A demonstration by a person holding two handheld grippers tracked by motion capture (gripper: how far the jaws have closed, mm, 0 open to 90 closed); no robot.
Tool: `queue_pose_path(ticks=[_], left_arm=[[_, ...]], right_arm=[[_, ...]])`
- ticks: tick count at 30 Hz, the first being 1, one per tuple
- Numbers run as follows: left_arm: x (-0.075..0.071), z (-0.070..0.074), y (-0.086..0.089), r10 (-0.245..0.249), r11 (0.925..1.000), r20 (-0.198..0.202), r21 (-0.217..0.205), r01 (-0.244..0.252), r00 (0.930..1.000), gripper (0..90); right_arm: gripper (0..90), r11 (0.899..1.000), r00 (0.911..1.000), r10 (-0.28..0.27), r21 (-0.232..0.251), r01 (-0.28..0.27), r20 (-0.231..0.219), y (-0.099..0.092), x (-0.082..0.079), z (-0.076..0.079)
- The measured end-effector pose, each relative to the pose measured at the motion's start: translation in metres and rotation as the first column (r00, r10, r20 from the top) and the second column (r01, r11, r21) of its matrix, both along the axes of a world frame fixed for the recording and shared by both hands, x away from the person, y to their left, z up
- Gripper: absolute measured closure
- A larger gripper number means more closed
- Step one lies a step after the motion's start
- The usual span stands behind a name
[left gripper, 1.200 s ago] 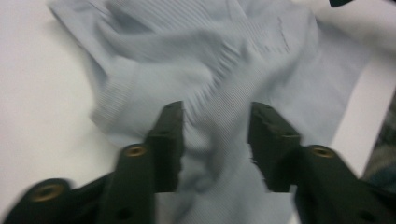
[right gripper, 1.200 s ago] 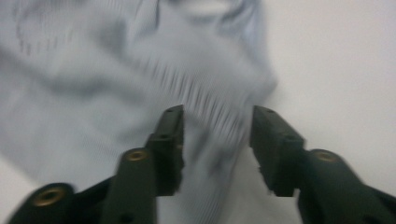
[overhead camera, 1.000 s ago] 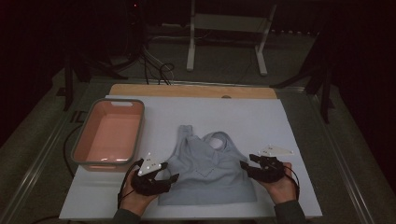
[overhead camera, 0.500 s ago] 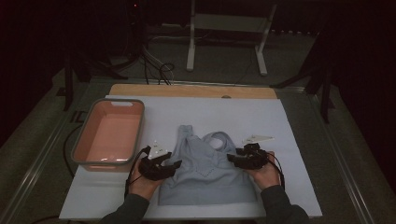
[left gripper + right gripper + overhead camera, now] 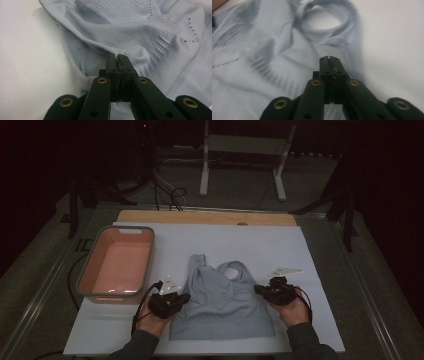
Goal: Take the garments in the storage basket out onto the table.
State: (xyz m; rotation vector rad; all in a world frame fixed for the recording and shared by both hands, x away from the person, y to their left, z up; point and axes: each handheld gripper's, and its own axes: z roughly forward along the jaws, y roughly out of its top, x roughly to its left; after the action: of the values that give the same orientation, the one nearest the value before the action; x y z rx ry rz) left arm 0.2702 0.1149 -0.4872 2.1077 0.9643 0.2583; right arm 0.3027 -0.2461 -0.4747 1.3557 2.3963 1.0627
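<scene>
A: Change since a second ago? Both tools, then at the lower corners of the light-blue sports top [image 5: 222,302], now farther up its sides, level with the armholes. Garment itself barely shifted: flat on the white tabletop [image 5: 320,255], just right of the pink basin [image 5: 118,262], straps pointing away from the hem.

B: Tool states?
A: Left tool [image 5: 117,58]: jaws closed, with what looks like a thin layer of the top's side edge pinched between them, fabric bunched just ahead. Right tool [image 5: 329,59]: jaws pressed together over the opposite side, below the strap loop; fabric between them not confirmable, view blurred by motion.

B: Meaning for the work?
A: Probably a re-grip finished on the left, possibly still settling on the right. Grips at armhole level suggest a fold of the strap end toward the hem, or a lift toward the basin. Nothing folded yet; basin empty.
</scene>
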Motion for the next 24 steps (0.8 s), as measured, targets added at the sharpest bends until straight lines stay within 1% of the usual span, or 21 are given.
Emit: queue_pose_path(ticks=[1,2,4,5,6,8,10,11,13,15,20,21,23,24], left_arm=[[0.000,0.000,0.000,0.000,1.0000,-0.002,-0.001,0.000,1.0000,89.3],[-0.001,0.001,0.001,0.003,1.0000,0.000,-0.001,-0.003,1.0000,89.3],[-0.002,0.001,0.001,0.006,1.0000,0.005,-0.003,-0.006,1.0000,89.3],[-0.002,0.002,0.002,0.005,1.0000,0.005,-0.001,-0.005,1.0000,89.4],[-0.003,0.002,0.002,0.009,1.0000,0.007,-0.001,-0.009,0.9999,89.5],[-0.004,0.003,0.005,0.012,0.9999,0.006,0.000,-0.012,0.9999,89.6],[-0.006,0.003,0.007,0.019,0.9998,0.004,-0.005,-0.019,0.9998,89.7],[-0.007,0.003,0.008,0.021,0.9998,0.004,-0.005,-0.021,0.9998,89.7],[-0.010,0.004,0.011,0.023,0.9997,0.003,-0.007,-0.023,0.9997,89.7],[-0.012,0.005,0.013,0.023,0.9997,0.004,-0.005,-0.023,0.9997,89.7],[-0.015,0.005,0.016,0.024,0.9997,0.001,-0.004,-0.024,0.9997,89.7],[-0.015,0.004,0.016,0.022,0.9997,-0.002,-0.002,-0.022,0.9997,89.7],[-0.016,0.004,0.016,0.024,0.9997,-0.005,-0.001,-0.024,0.9997,89.7],[-0.015,0.004,0.015,0.022,0.9998,-0.004,0.000,-0.022,0.9997,89.7]], right_arm=[[75.4,1.000,0.9997,-0.021,0.003,0.021,0.011,-0.002,0.001,0.000],[71.0,0.999,0.9990,-0.041,0.003,0.041,0.016,-0.003,0.004,-0.001],[61.2,0.999,0.9987,-0.049,0.009,0.049,0.015,-0.003,0.009,-0.003],[57.9,0.999,0.9985,-0.052,0.006,0.052,0.013,-0.001,0.012,-0.004],[56.6,0.999,0.9985,-0.054,0.000,0.054,0.009,0.000,0.014,-0.006],[54.0,0.999,0.9992,-0.040,0.007,0.040,-0.006,0.004,0.017,-0.010],[54.4,1.000,0.9994,-0.018,0.009,0.018,-0.031,0.008,0.019,-0.014],[58.9,1.000,0.9989,-0.015,0.006,0.015,-0.044,0.009,0.019,-0.015],[74.4,1.000,0.9974,0.021,0.023,-0.020,-0.068,0.010,0.018,-0.015],[90.0,0.999,0.9975,0.041,0.002,-0.041,-0.057,0.011,0.014,-0.013],[90.0,1.000,0.9998,0.012,0.019,-0.012,-0.014,0.000,0.000,-0.001],[90.0,1.000,0.9999,0.010,0.030,-0.010,-0.009,-0.004,-0.002,0.001],[89.9,0.999,1.0000,0.001,0.033,0.000,-0.007,-0.008,-0.003,0.002],[83.4,0.999,1.0000,-0.004,0.035,0.004,-0.003,-0.009,-0.002,0.002]])
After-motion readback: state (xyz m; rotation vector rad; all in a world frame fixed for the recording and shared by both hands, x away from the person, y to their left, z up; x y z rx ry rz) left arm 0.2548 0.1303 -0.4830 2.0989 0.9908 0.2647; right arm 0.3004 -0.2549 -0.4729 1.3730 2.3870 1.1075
